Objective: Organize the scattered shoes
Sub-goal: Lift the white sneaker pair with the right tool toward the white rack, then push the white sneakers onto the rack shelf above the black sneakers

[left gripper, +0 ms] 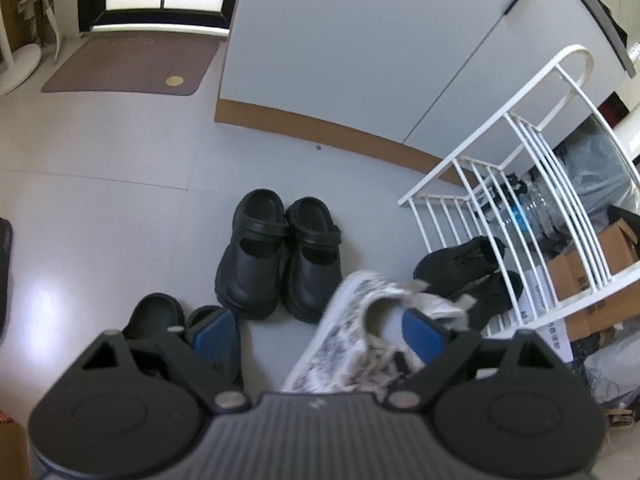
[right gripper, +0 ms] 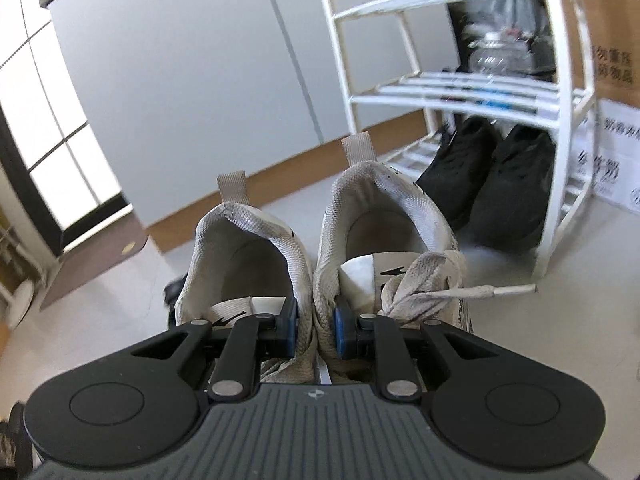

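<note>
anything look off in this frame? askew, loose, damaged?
One thing: a loose lace trails off the right-hand shoe of the white sneakers that the right gripper pinches by their inner collars; it could snag on the white rack. The black strap shoes sit neatly paired.

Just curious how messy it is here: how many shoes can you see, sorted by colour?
Black chunky strap shoes: 2
Black clogs, partly hidden behind the left fingers: 2
Black sneakers on the rack: 2
White sneakers: 2
Total: 8 shoes, 6 black and 2 white.
</note>
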`<action>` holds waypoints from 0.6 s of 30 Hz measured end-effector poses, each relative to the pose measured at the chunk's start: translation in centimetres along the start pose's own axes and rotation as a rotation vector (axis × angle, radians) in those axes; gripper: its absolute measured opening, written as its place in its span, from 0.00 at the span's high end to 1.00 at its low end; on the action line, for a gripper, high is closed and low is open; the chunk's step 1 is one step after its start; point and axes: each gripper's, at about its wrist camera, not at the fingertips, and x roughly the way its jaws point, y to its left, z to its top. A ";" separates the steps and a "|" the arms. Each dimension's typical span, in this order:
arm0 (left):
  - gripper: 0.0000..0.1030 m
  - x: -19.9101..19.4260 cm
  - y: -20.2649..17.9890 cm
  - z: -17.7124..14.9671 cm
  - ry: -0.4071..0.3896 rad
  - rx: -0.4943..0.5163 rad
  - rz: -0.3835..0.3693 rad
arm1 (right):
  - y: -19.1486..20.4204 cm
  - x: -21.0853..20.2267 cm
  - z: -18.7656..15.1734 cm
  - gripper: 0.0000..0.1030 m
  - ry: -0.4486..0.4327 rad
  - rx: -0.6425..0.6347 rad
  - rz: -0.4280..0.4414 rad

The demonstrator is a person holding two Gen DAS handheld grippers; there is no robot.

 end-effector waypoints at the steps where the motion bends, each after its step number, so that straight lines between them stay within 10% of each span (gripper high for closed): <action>1: 0.10 -0.1 0.1 0.0 -0.005 -0.002 0.002 | -0.2 -0.1 0.7 0.81 -0.010 0.011 -0.013; 18: 0.10 -1.2 0.5 -0.1 -0.027 -0.022 -0.002 | -3.1 1.9 8.9 0.81 -0.051 0.092 -0.100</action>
